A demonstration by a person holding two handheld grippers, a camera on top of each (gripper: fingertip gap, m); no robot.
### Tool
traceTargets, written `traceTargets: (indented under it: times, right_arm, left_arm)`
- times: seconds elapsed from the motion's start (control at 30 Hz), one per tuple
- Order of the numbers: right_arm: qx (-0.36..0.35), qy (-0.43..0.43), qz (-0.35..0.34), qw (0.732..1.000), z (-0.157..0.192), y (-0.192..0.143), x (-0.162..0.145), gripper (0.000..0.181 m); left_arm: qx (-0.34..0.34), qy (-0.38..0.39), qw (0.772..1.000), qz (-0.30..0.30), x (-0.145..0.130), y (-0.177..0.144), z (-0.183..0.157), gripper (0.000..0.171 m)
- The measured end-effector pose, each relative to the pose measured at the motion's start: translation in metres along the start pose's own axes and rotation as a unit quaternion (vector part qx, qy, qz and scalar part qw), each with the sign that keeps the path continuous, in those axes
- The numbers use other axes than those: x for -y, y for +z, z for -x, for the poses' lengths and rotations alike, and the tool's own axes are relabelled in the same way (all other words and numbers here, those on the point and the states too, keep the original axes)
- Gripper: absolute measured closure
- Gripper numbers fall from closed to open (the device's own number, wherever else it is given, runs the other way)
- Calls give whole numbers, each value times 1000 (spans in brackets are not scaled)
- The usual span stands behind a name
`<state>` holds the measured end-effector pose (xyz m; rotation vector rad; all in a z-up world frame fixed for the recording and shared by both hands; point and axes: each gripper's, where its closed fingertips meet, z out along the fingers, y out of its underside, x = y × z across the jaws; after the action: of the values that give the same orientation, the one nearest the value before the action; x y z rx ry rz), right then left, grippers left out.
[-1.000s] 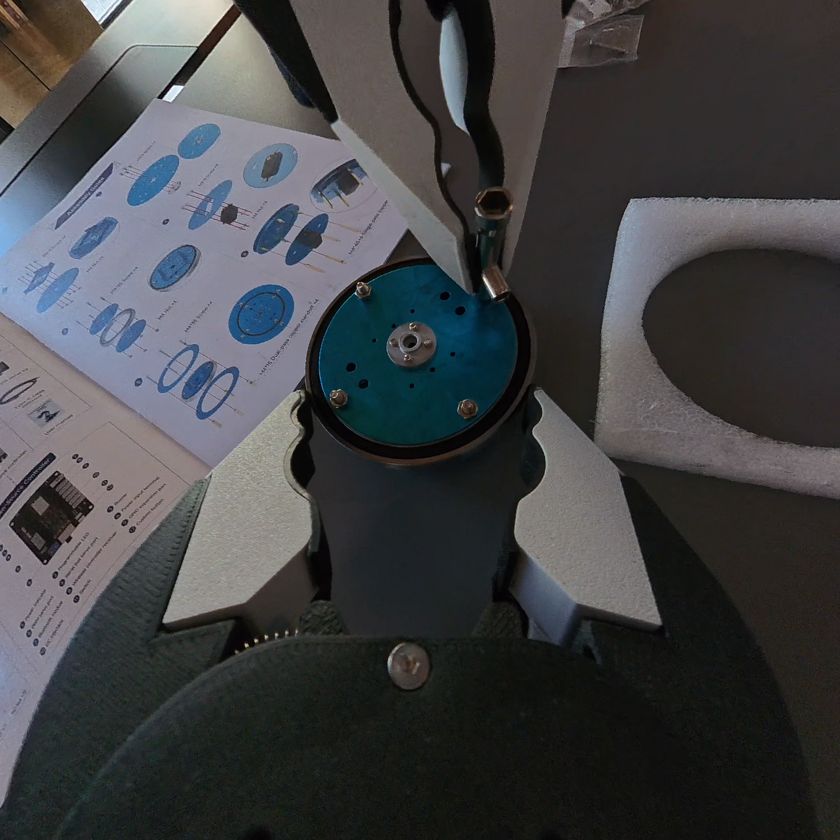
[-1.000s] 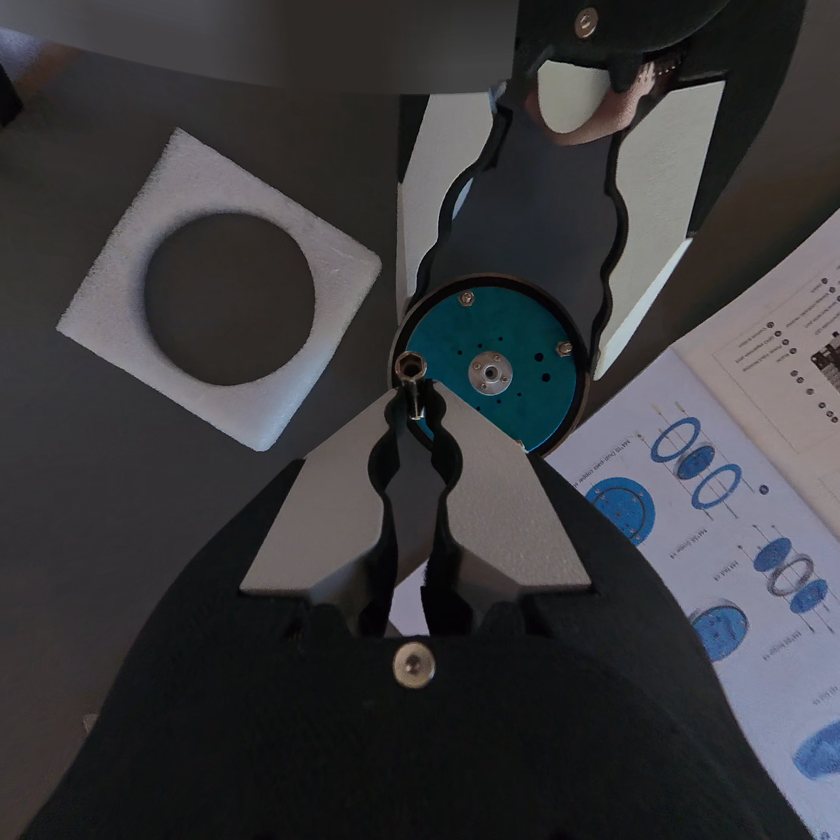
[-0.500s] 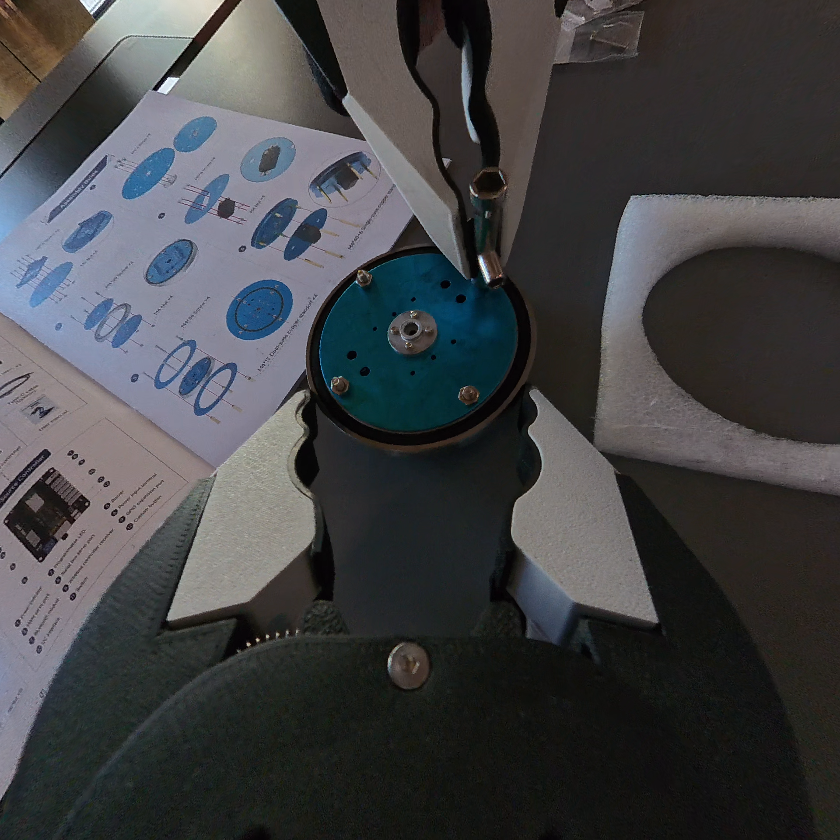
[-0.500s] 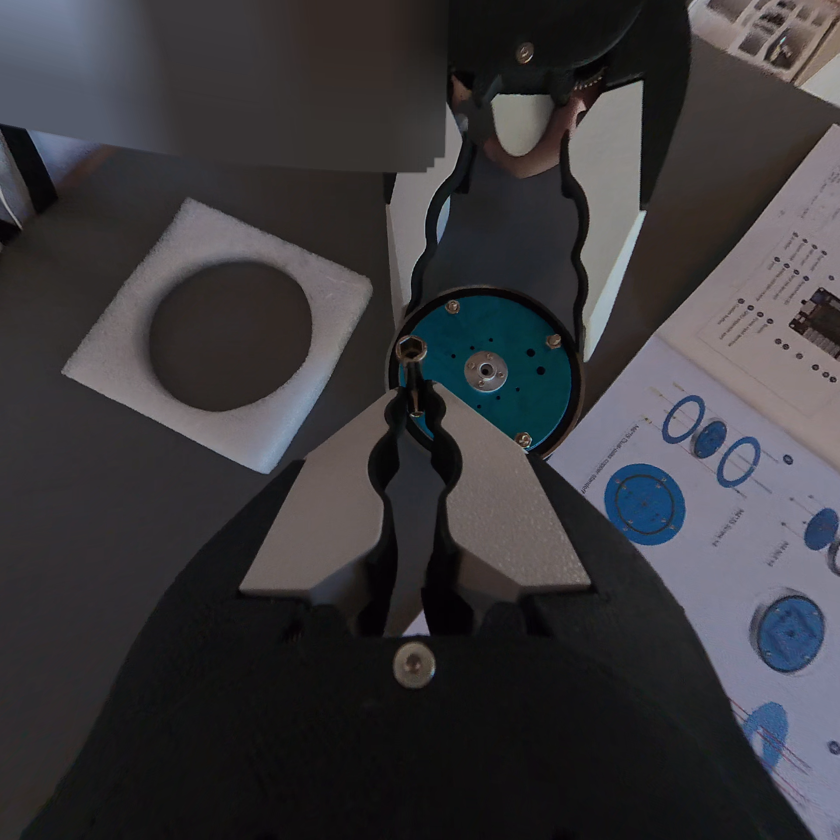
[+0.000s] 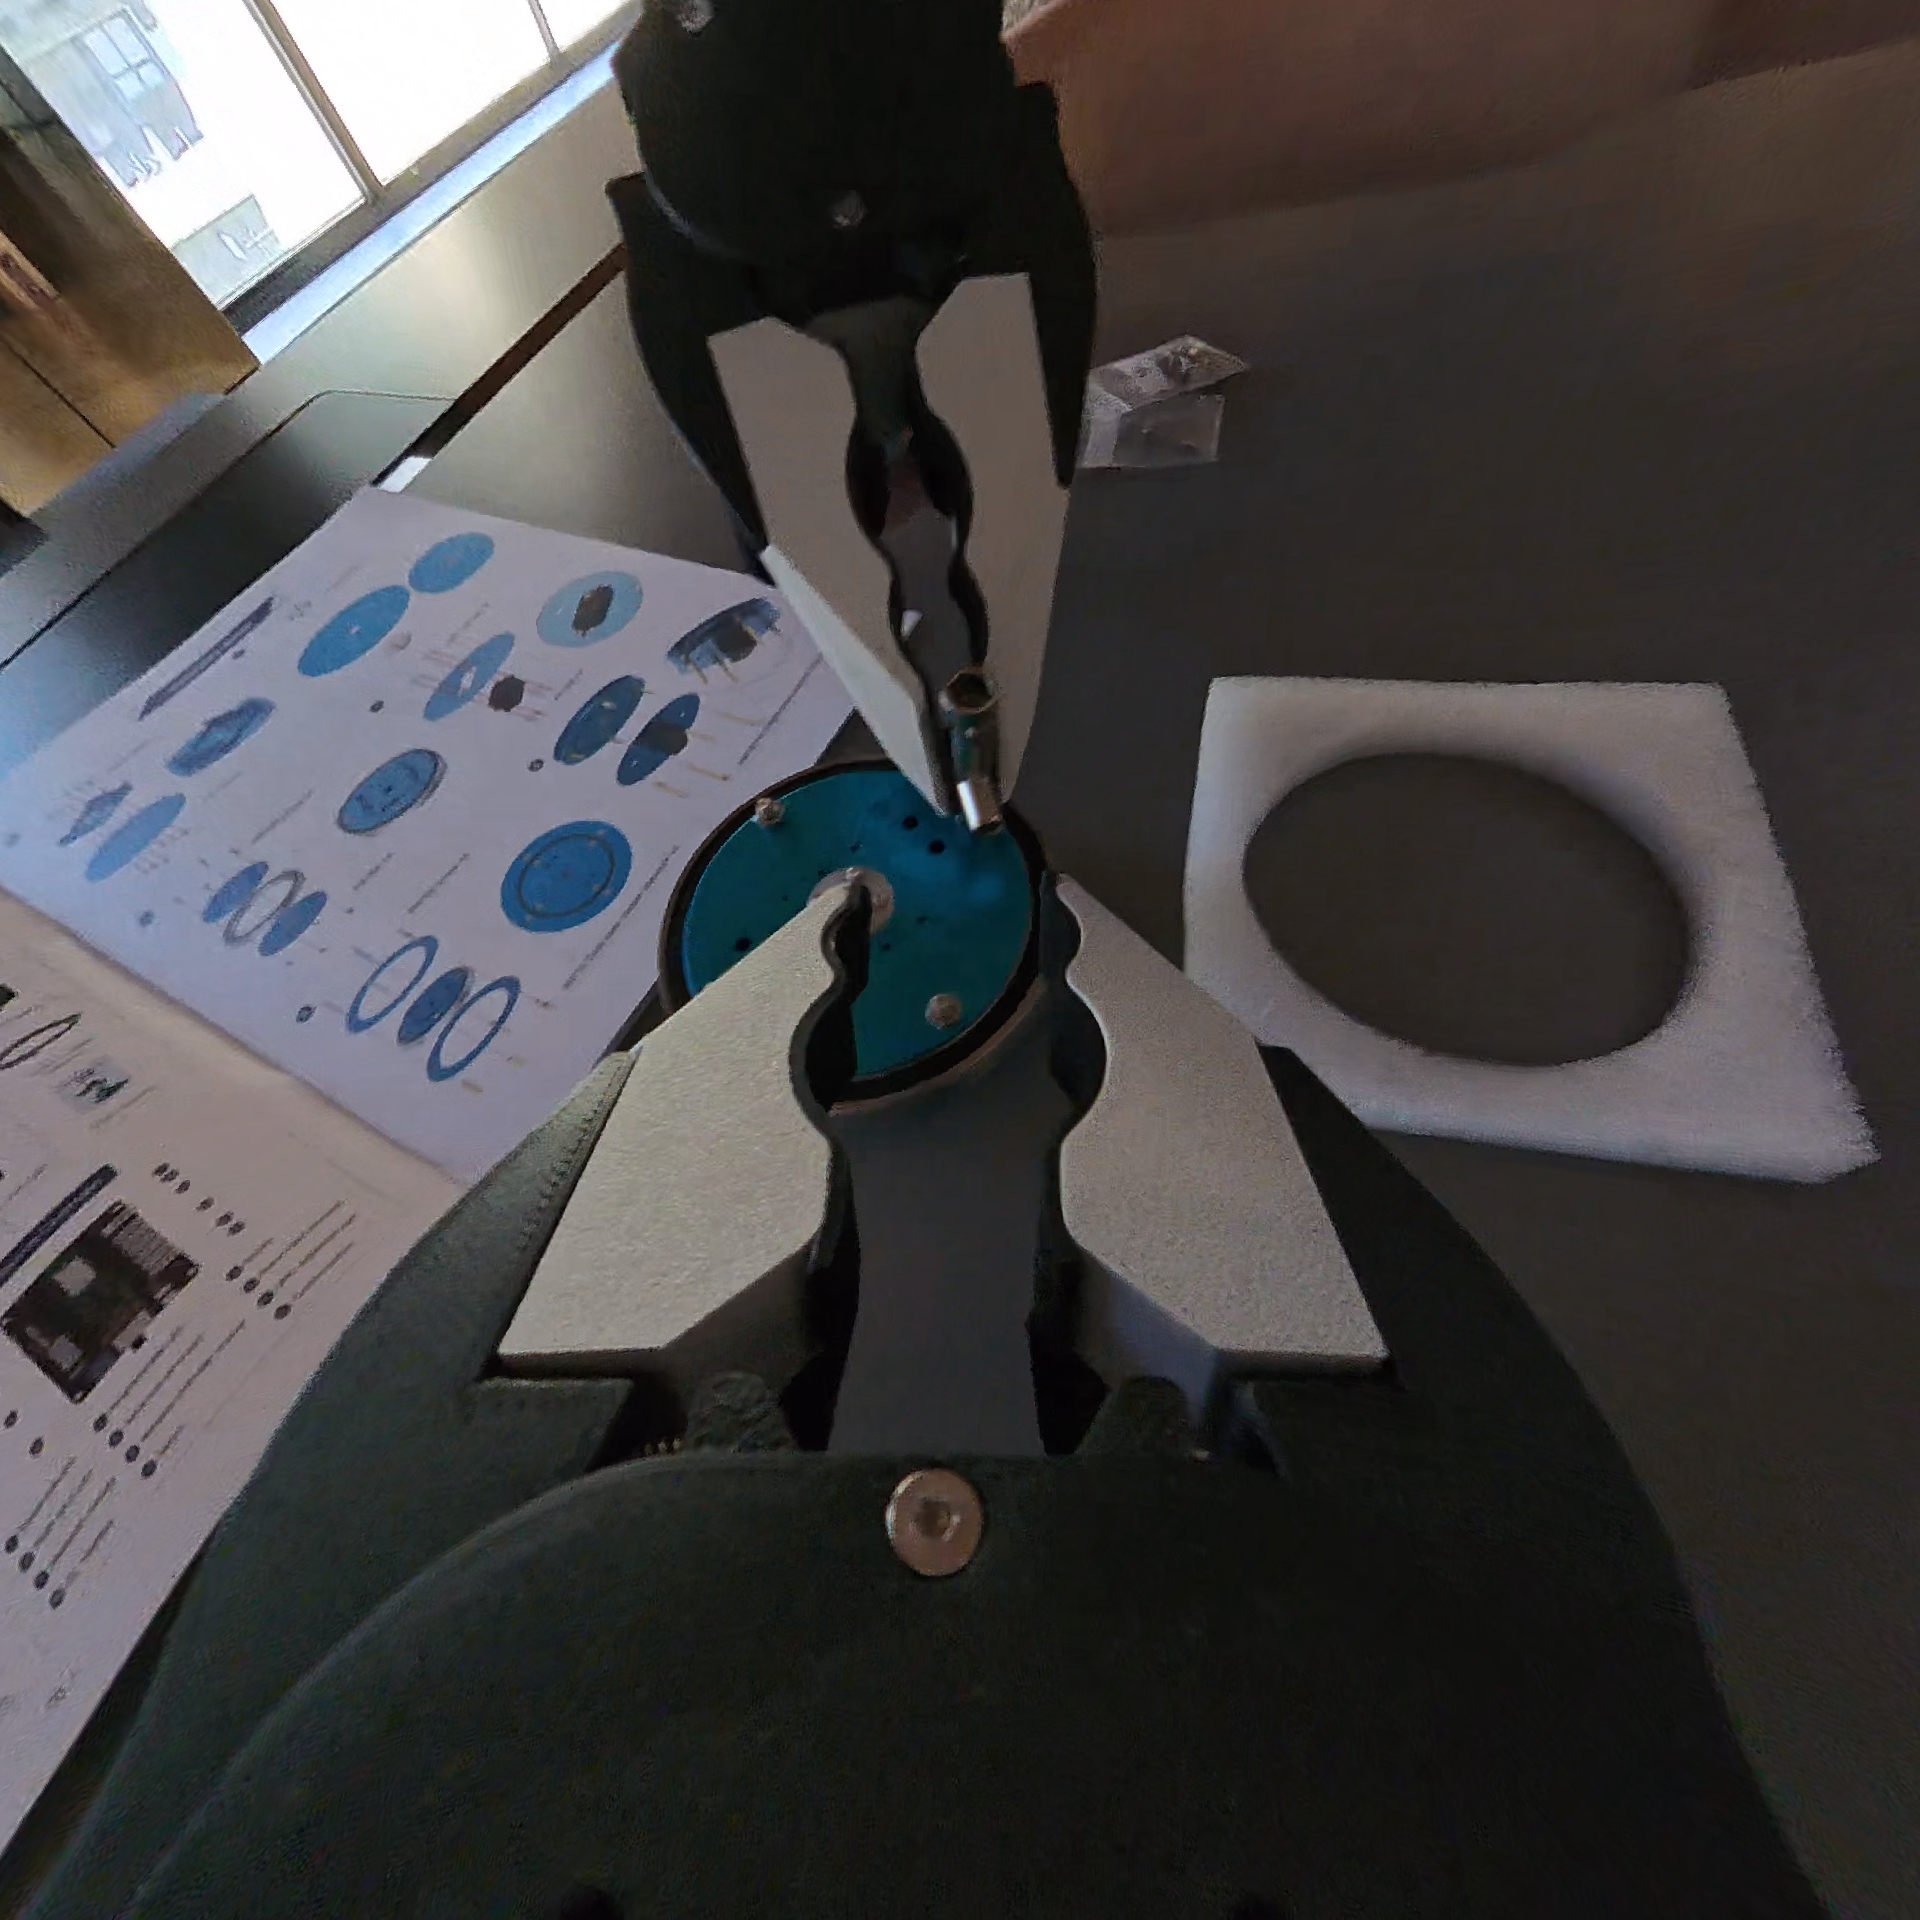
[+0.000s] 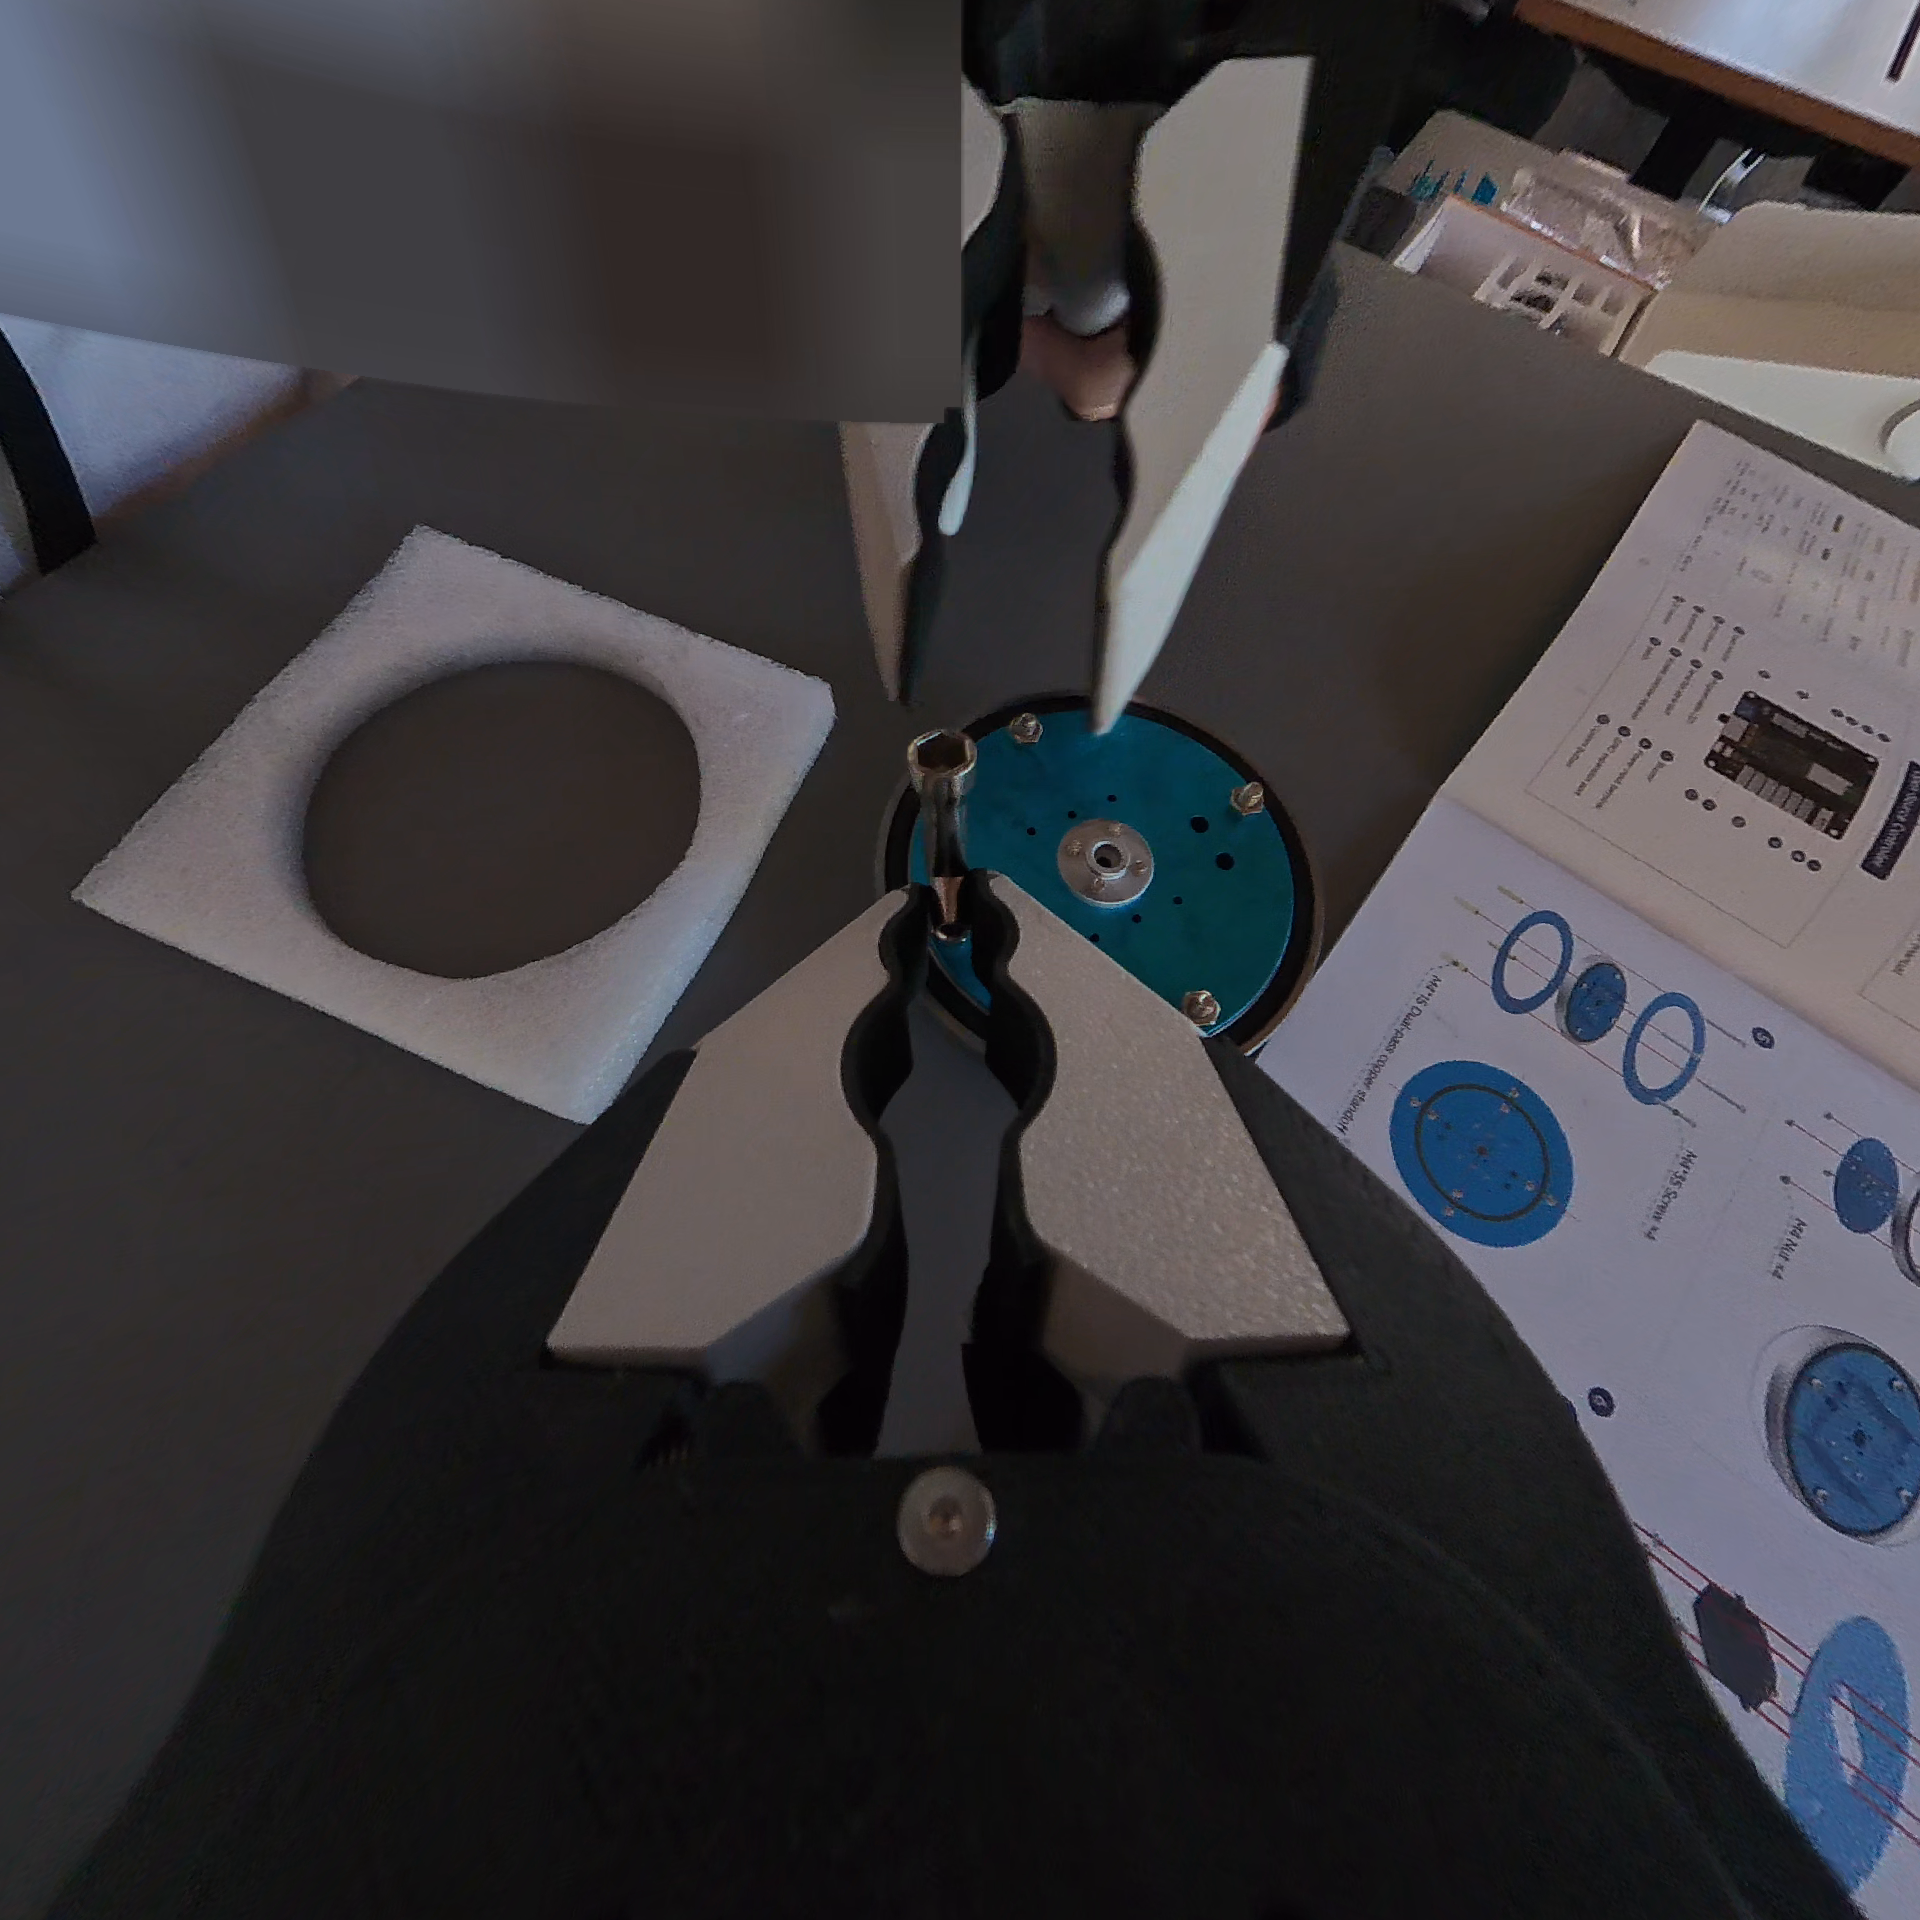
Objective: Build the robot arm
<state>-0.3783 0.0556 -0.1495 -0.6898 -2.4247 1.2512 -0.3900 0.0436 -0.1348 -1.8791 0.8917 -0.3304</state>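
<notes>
A round blue disc (image 5: 935, 956) with a black rim, a silver hub and small nuts lies on the dark table; it also shows in the right wrist view (image 6: 1174, 935). My left gripper (image 5: 945, 899) hovers over its near side, open and empty, with its left finger overlapping the disc; in the right wrist view (image 6: 1013, 701) it is just above the disc. My right gripper (image 6: 951, 899) is shut on a small L-shaped metal socket wrench (image 6: 940, 790). In the left wrist view the wrench's (image 5: 971, 748) short end points down at the disc's far right edge.
A white foam square (image 5: 1766, 935) with a round hole lies beside the disc, on the left in the right wrist view (image 6: 260, 831). Printed instruction sheets (image 5: 312, 779) lie on the other side (image 6: 1558, 1143). A small clear bag (image 5: 1153, 405) lies farther back. Less than 4 cm separates the two grippers' tips. The white foam square (image 5: 1766, 935) is about 15 cm from both grippers' fingertips. The right camera catches it too, in the right wrist view (image 6: 312, 682).
My left gripper has let go of the disc's rim, risen above it and brought its fingers closer together. My right gripper has drawn up and back, still shut on the wrench.
</notes>
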Motion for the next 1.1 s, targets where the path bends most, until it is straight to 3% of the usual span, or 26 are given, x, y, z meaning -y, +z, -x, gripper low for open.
traceTargets:
  times: [0.1,0.23,0.4,0.63,0.83,1.1]
  right_arm:
    - [-9,-2,-16,1000,0,0,0,175]
    - [-20,-5,-39,999,0,-1,1,175]
    - [-30,-8,-56,998,-1,-2,0,175]
    - [-28,3,-59,998,-3,-4,0,171]
    - [-18,64,-142,988,-6,-22,13,165]
    - [-50,81,-86,992,-11,-19,9,167]
  left_arm:
    - [-6,-14,1000,18,2,13,-11,142]
    - [58,-22,998,34,3,22,3,147]
    - [46,-28,998,25,8,30,-3,165]
    - [55,-35,997,29,7,31,2,165]
    - [60,-37,997,26,5,29,7,165]
    - [63,-17,997,29,4,29,6,165]
